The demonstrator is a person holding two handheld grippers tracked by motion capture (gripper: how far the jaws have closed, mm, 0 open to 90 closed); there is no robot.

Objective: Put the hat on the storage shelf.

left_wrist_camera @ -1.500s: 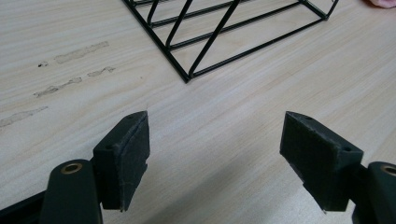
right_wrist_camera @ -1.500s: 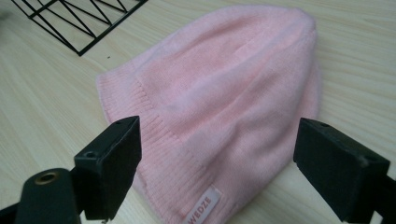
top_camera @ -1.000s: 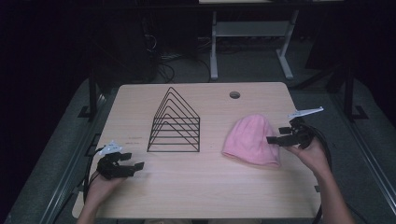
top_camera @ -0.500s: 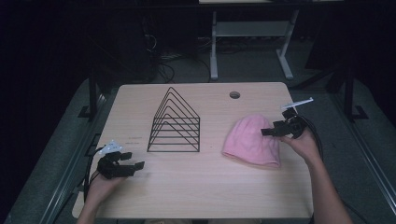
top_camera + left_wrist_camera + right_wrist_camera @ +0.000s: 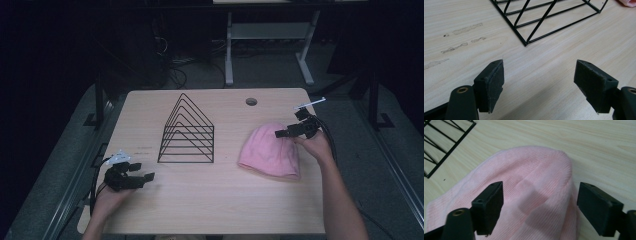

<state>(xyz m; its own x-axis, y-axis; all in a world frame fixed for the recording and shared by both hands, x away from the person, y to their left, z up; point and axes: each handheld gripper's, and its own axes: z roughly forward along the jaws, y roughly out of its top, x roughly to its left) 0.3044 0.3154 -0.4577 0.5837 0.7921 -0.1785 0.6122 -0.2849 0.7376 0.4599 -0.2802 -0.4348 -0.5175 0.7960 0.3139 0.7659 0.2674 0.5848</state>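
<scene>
Dim room, grey floor, pale wooden table, white desk frame behind.

Cut off by the top edge of the left tongs' view: most of the wire rack, and all but a pink corner of the hat. Cropped at the bottom of the right tongs' view: the hat's lower part, its brim unseen. Hidden in the high view: the hat's right edge, behind the right tongs. Lost in darkness: everything beyond the counter.
</scene>
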